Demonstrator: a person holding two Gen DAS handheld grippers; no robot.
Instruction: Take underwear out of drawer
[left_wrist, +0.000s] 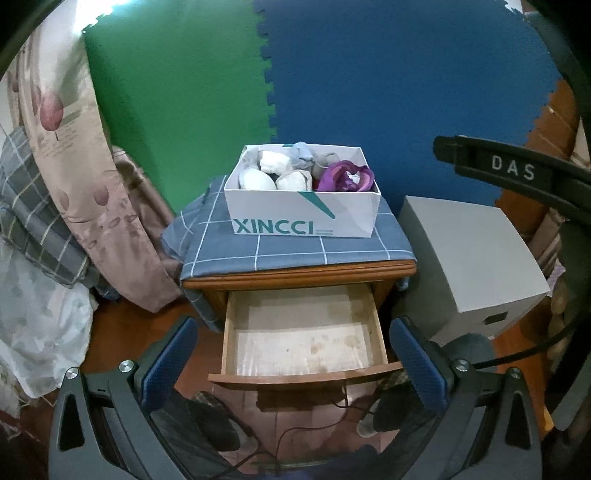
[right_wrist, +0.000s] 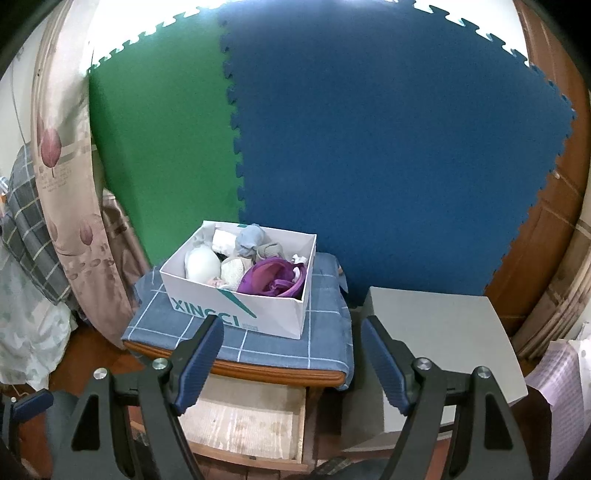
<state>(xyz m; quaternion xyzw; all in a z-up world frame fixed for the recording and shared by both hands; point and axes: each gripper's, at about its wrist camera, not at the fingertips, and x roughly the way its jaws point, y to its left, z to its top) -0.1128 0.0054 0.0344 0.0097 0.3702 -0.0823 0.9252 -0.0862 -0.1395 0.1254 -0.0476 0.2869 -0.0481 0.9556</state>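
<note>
The wooden drawer (left_wrist: 303, 332) of the nightstand stands pulled open, its stained bottom bare; it also shows in the right wrist view (right_wrist: 243, 421). A white XINCCI box (left_wrist: 303, 218) on the checked cloth on top holds underwear: purple (left_wrist: 345, 176), white and grey pieces. The box also shows in the right wrist view (right_wrist: 240, 295). My left gripper (left_wrist: 295, 350) is open and empty, above the drawer's front. My right gripper (right_wrist: 291, 354) is open and empty, above the nightstand's front edge, near the box.
A grey cabinet (left_wrist: 469, 258) stands right of the nightstand. A floral curtain (left_wrist: 74, 166) and checked bedding (left_wrist: 33, 221) lie to the left. Green and blue foam mats (right_wrist: 332, 147) cover the wall behind. Cables (left_wrist: 314, 424) lie on the floor below the drawer.
</note>
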